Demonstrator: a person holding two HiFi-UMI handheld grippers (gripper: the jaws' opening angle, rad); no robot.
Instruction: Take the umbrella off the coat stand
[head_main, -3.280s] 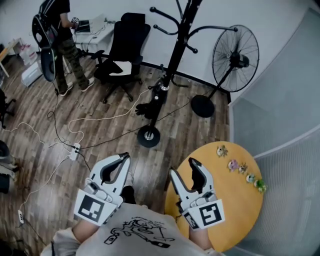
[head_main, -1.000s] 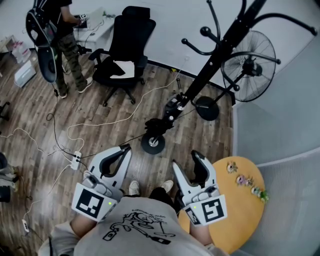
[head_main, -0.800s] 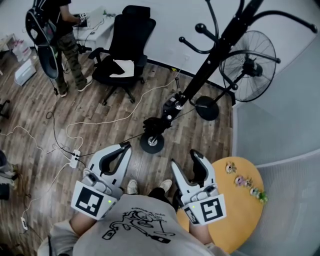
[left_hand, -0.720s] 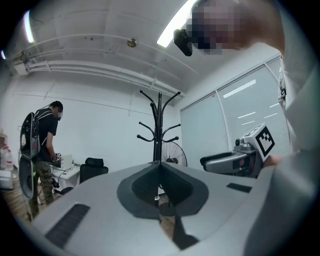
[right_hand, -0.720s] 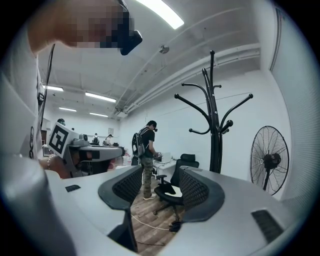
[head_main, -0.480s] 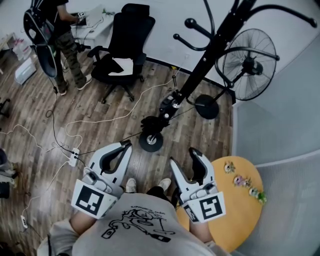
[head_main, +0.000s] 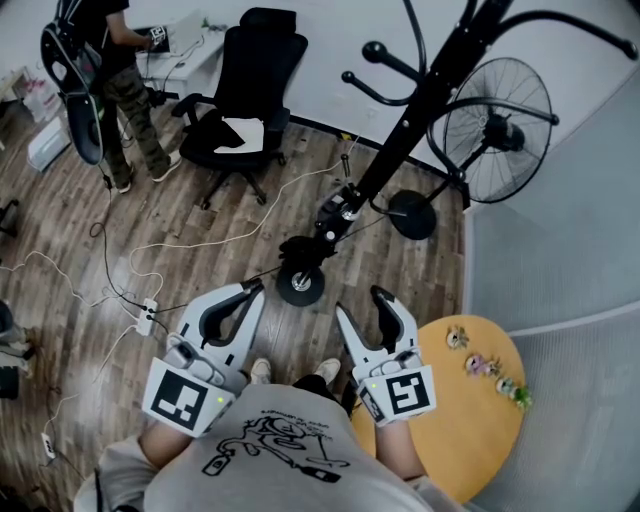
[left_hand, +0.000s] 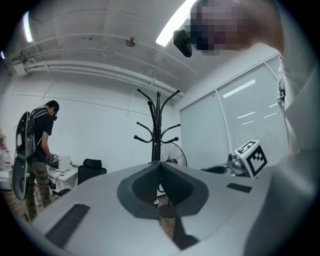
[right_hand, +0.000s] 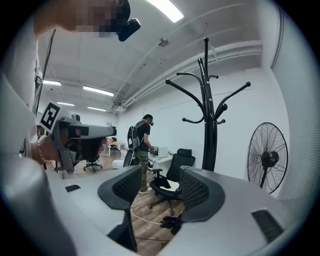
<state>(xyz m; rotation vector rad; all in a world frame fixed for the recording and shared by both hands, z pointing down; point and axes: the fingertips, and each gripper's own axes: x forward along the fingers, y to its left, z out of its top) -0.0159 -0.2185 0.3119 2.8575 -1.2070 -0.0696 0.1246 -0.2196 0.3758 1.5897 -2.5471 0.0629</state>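
Observation:
A tall black coat stand (head_main: 400, 140) with curved hooks rises from a round base (head_main: 300, 286) just ahead of me. Low on its pole hangs a dark bundle (head_main: 335, 212) with a black clump below it; whether that is the folded umbrella I cannot tell. In the right gripper view the stand (right_hand: 210, 125) is ahead and the clump (right_hand: 170, 221) lies near the floor. My left gripper (head_main: 252, 290) is shut and holds nothing; its tips meet (left_hand: 159, 164). My right gripper (head_main: 360, 305) is open and empty (right_hand: 157, 182). Both are short of the stand.
A black office chair (head_main: 245, 100) stands behind and left of the stand, a floor fan (head_main: 490, 115) to its right. A round yellow table (head_main: 470, 430) with small figurines (head_main: 490, 368) is at my right. Cables and a power strip (head_main: 147, 315) cross the wooden floor. A person (head_main: 100, 70) stands by a desk.
My right gripper has shifted up and to the left in the head view, closer to the stand's base. The left gripper looks unmoved. Neither pair of jaws has changed.

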